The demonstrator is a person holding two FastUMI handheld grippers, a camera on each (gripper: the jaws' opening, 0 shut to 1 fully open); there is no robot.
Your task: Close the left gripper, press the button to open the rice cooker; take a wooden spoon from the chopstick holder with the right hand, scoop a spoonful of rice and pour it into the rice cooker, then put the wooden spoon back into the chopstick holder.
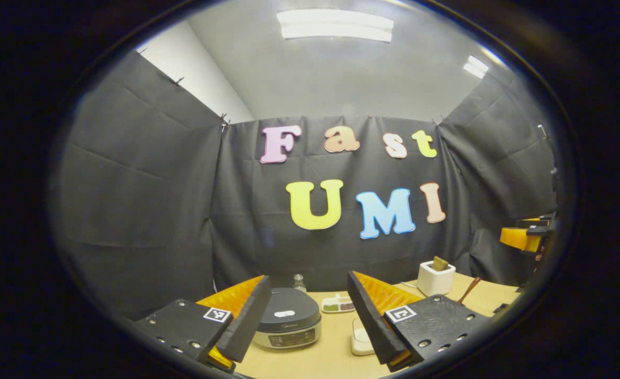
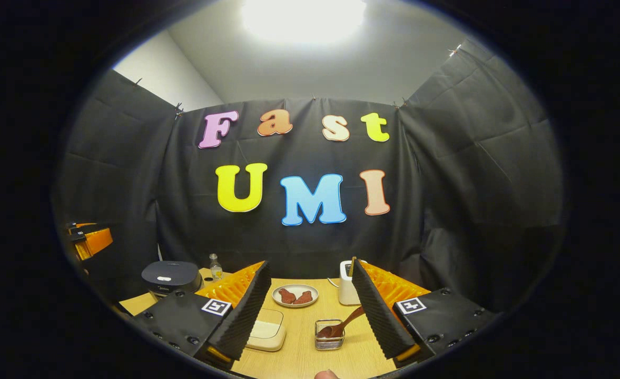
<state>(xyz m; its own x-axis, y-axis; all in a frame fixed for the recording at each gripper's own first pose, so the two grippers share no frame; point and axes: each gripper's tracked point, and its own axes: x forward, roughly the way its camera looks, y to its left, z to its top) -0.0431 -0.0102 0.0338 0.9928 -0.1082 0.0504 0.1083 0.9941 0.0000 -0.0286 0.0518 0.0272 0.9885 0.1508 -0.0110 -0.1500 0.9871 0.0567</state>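
I see a long ceiling light [image 1: 335,25] in the left gripper view, bright but clear. In the right gripper view the ceiling light [image 2: 303,16] glares into a white blob. The table [image 2: 299,358] looks warm and lit. Edges bend round and go dim.

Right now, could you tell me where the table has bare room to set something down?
Bare wood lies between the rice cooker and rice container, and in front of the mesh holder. Behind it, the plate and white box crowd things.
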